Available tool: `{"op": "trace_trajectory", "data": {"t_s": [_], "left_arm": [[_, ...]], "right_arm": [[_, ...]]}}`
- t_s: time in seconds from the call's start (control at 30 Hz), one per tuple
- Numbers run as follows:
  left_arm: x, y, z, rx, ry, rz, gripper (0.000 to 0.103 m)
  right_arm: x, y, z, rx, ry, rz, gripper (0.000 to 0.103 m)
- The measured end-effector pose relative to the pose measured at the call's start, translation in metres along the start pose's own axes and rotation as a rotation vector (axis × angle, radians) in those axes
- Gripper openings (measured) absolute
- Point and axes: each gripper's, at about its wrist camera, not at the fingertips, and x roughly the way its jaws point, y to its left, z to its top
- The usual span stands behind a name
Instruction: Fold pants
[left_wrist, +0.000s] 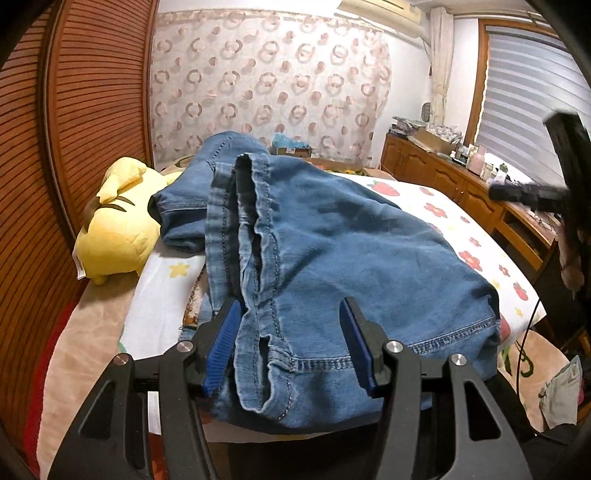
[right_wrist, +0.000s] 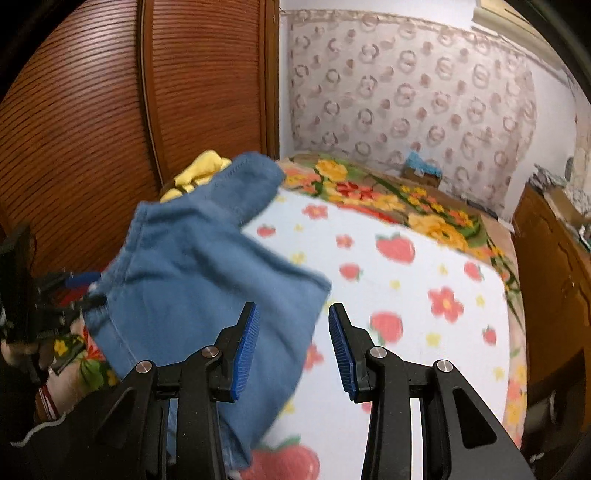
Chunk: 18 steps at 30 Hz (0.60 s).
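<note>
Two tongs open | left gripper (left_wrist: 290, 345) around the blue pants (left_wrist: 332, 240) hem, not pinching | right gripper (right_wrist: 293, 349) holds nothing | pants lie on flowery bed (right_wrist: 406, 295)

Home bedroom: bed (right_wrist: 406, 295) with strawberry-print cover, yellow plush toy (left_wrist: 118, 229), louvred wooden wardrobe (left_wrist: 85, 110), window blinds (left_wrist: 528, 92).

Slatted wooden wardrobe (left_wrist: 92, 110), patterned curtain (left_wrist: 266, 85) — window blinds (left_wrist: 532, 96) right.
</note>
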Motion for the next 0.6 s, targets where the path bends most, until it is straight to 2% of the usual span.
{"op": "trace_trajectory", "data": {"t_s": [0.2,0.6], "left_arm": [[0.004,0.001,0.0,0.009,0.011,0.017,0.057],[0.025,0.017,-0.015,-0.012,0.083,0.057,0.057]], "right_arm": [[0.009,0.006,-0.037,0.037,0.057,0.015,0.04],[0.033,0.016,-0.065,0.092,0.115,0.093,0.04]]}}
